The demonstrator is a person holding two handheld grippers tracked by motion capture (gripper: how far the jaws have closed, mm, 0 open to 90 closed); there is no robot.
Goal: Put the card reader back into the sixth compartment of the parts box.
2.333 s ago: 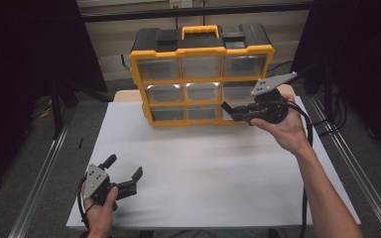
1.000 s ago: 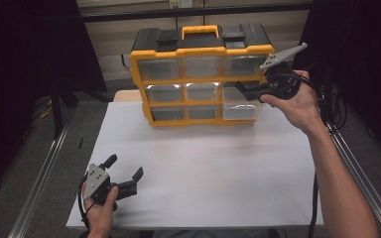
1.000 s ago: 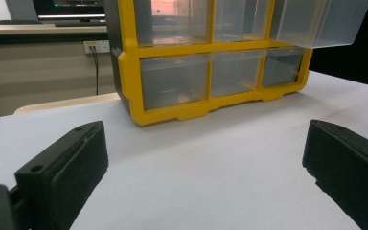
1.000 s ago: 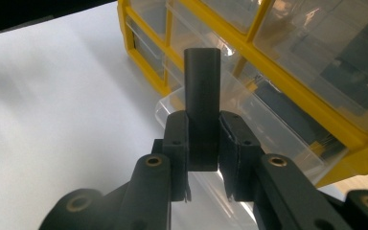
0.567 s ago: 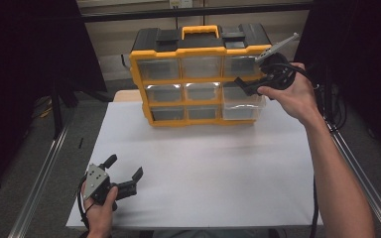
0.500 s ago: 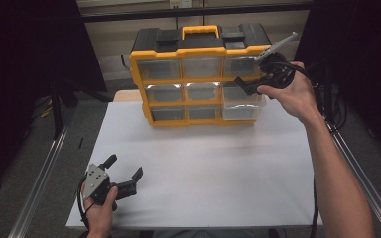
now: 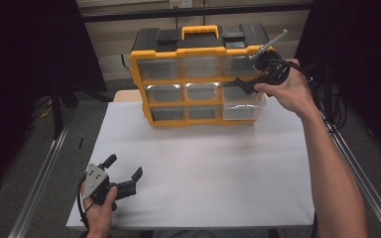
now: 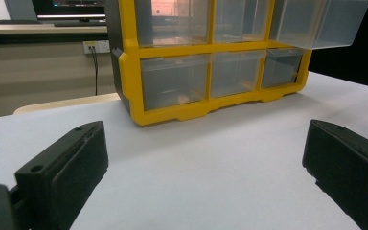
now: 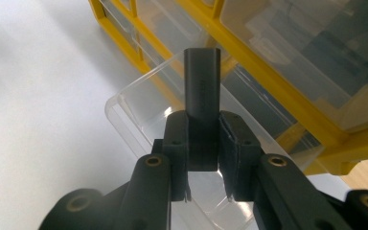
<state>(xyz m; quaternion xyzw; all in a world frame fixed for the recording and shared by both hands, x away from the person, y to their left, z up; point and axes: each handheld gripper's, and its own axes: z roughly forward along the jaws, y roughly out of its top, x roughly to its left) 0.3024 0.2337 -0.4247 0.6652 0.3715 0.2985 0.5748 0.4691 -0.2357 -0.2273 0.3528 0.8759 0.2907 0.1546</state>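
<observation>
The right gripper (image 9: 203, 158) has its jaws closed on a small dark block (image 9: 201, 91), which stands up out of the pads with most of its length free. It hangs over the open clear drawer (image 9: 158, 120), pulled out from the right column of the yellow organizer (image 7: 198, 79) at the far side of the table (image 7: 203, 168). In the high view the right gripper (image 7: 258, 74) sits at the box's right end, level with its upper rows.

To do this step well, I would line the block up over the middle of the drawer — not its clear rim — and bring it down inside the walls before letting go. A release from height could bounce the piece off the plastic floor or tip it over the edge. The drawer looks light and only partly supported, so any push on its front lip might shove it back in or tilt it; keep the jaws clear of the walls.

The left gripper (image 7: 116, 181) rests at the near left corner of the table, jaws wide apart with nothing between them — well away from the box.
</observation>
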